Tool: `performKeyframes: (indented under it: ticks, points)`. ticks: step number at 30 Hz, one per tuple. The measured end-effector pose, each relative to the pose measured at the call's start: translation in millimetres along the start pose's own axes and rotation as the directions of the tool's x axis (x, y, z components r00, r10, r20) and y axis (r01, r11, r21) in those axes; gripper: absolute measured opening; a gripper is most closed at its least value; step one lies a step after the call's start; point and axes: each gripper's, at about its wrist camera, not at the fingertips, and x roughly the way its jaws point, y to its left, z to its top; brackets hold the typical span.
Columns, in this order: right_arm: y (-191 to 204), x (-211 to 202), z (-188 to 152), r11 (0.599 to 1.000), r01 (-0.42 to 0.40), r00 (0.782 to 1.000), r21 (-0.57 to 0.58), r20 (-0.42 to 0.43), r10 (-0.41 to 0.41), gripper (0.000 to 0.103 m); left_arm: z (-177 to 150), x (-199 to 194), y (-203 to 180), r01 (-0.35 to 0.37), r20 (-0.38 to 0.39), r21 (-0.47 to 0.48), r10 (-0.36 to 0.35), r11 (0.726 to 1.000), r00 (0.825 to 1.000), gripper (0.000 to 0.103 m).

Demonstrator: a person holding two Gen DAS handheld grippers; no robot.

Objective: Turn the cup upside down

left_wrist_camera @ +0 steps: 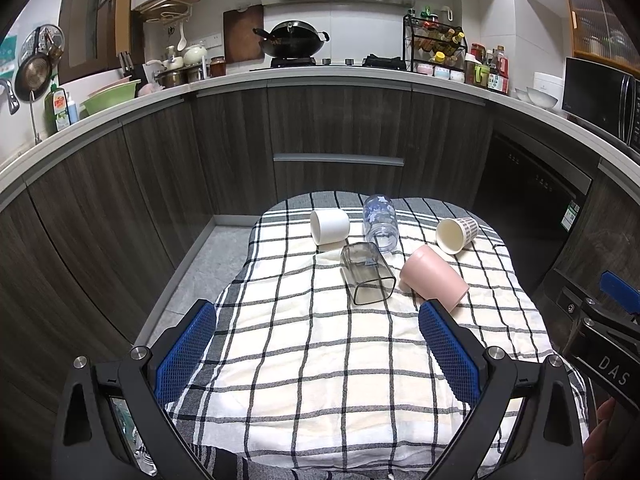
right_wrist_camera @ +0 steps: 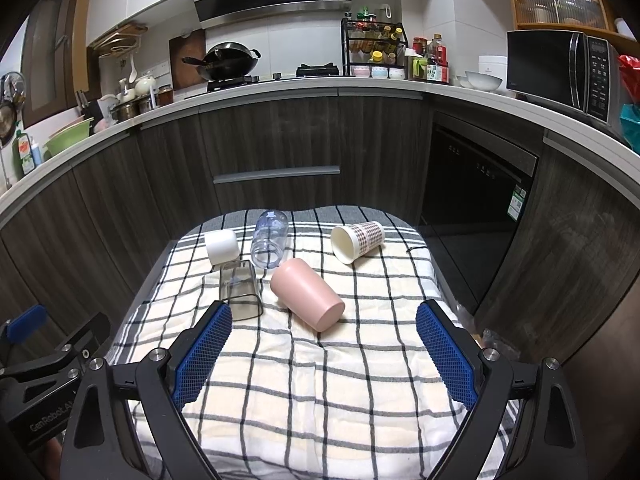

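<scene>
Both the left hand-held gripper [left_wrist_camera: 318,344] and the right hand-held gripper [right_wrist_camera: 324,346] hang spread and empty over the near desk [right_wrist_camera: 320,420]. The pink cup [right_wrist_camera: 306,294] lies on its side mid-cloth, touching nothing; a glancing pinch could roll it into the square glass [right_wrist_camera: 240,290] on its left.

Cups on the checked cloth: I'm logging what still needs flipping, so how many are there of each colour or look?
White cup: 1
Pink cup: 1
Checked paper cup: 1
Clear blue-printed cup: 1
Smoky square cup: 1
Total: 5, all lying on their sides.
</scene>
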Motion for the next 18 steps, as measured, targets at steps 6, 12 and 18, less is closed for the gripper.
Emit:
performKeyframes:
  ticks: [6, 12, 18]
  points:
    - [0.2, -1.3, -0.7, 1.000, 0.000, 1.000, 0.000, -0.002, 0.000, 0.094, -0.4, 0.3, 0.6, 0.000, 0.001, 0.000, 0.000, 1.000, 1.000, 0.103]
    - [0.5, -1.5, -0.6, 1.000, 0.001, 1.000, 0.001, -0.001, -0.001, 0.094, -0.2, 0.2, 0.6, 0.001, 0.000, -0.001, -0.001, 1.000, 1.000, 0.103]
    - [0.4, -0.9, -0.7, 1.000, 0.000, 1.000, 0.001, -0.002, 0.000, 0.094, -0.2, 0.1, 1.2, -0.001, -0.001, 0.004, 0.001, 1.000, 1.000, 0.103]
